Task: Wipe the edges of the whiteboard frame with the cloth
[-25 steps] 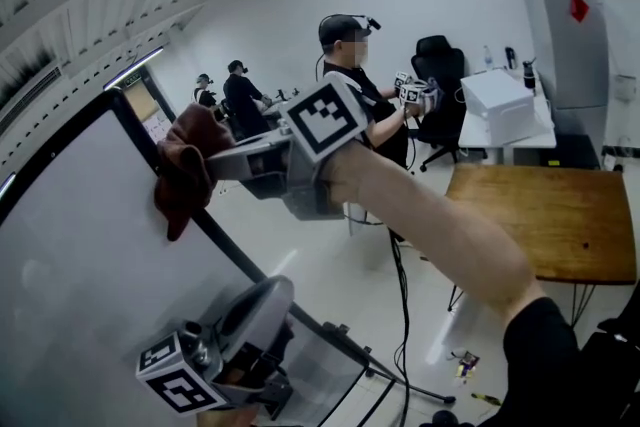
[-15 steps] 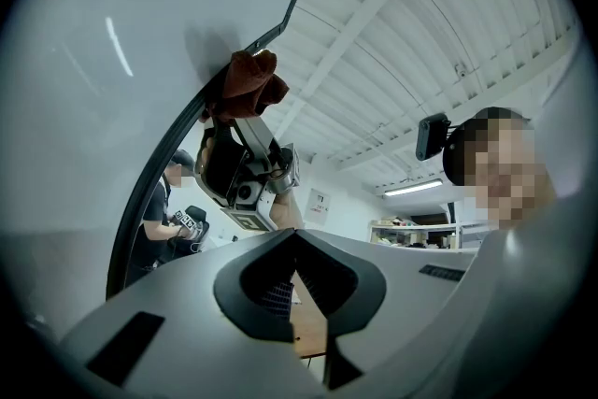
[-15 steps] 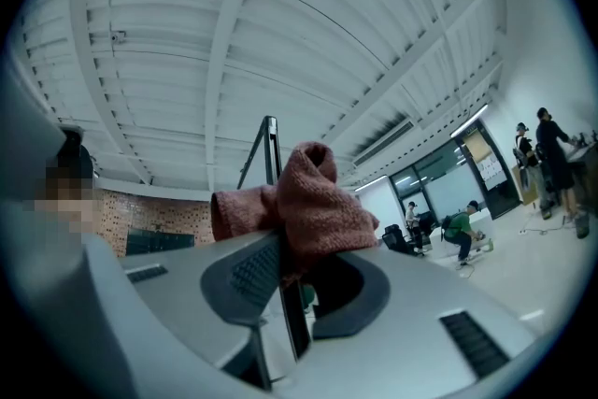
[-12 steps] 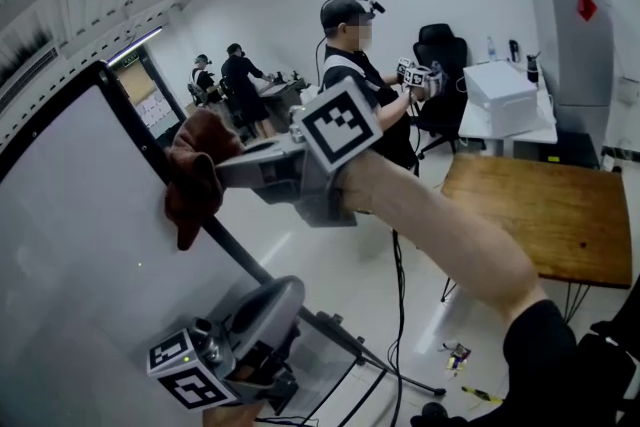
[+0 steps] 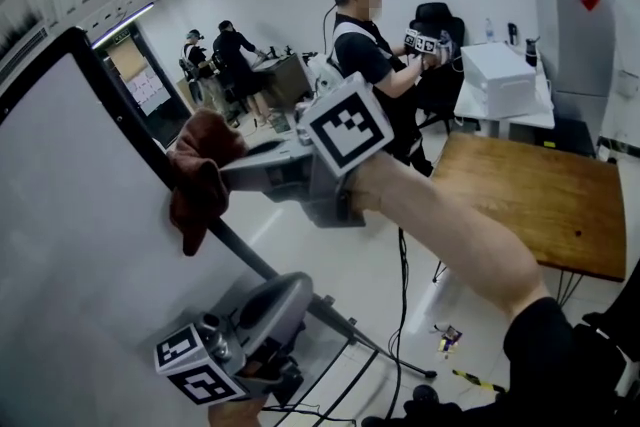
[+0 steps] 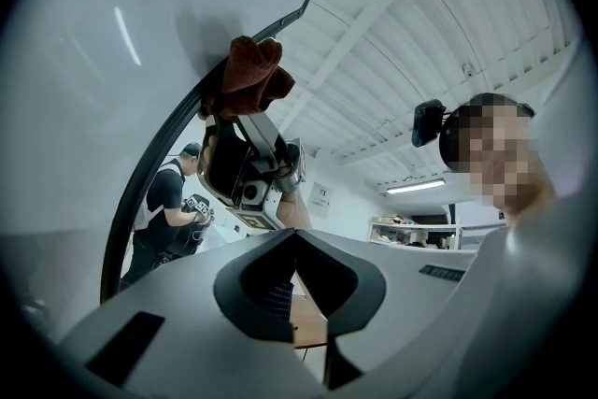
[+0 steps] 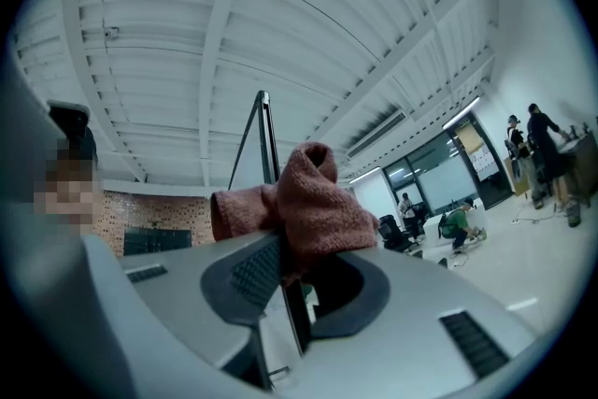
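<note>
A whiteboard fills the left of the head view, and its black frame [image 5: 128, 111] runs down its right edge. A reddish-brown cloth [image 5: 199, 177] lies bunched against that edge, with my right gripper [image 5: 228, 177] shut on it. In the right gripper view the cloth [image 7: 316, 199] sits on the closed jaws [image 7: 288, 249], with the frame [image 7: 265, 128] straight behind it. My left gripper [image 5: 284, 293] hangs low beside the board's stand, shut and empty. In the left gripper view, its jaws [image 6: 295, 243] look up at the cloth [image 6: 250, 76] on the frame [image 6: 138, 201].
The board's stand leg [image 5: 352, 339] and a black cable [image 5: 402, 295] cross the floor below. A wooden table [image 5: 540, 205] stands at the right. A person holding grippers [image 5: 368, 45] stands beyond, with a white desk [image 5: 498, 80], an office chair and other people [image 5: 228, 50] further back.
The right gripper and the cloth sit a little lower along the frame's right edge, further from the top corner. The left gripper has stayed low.
</note>
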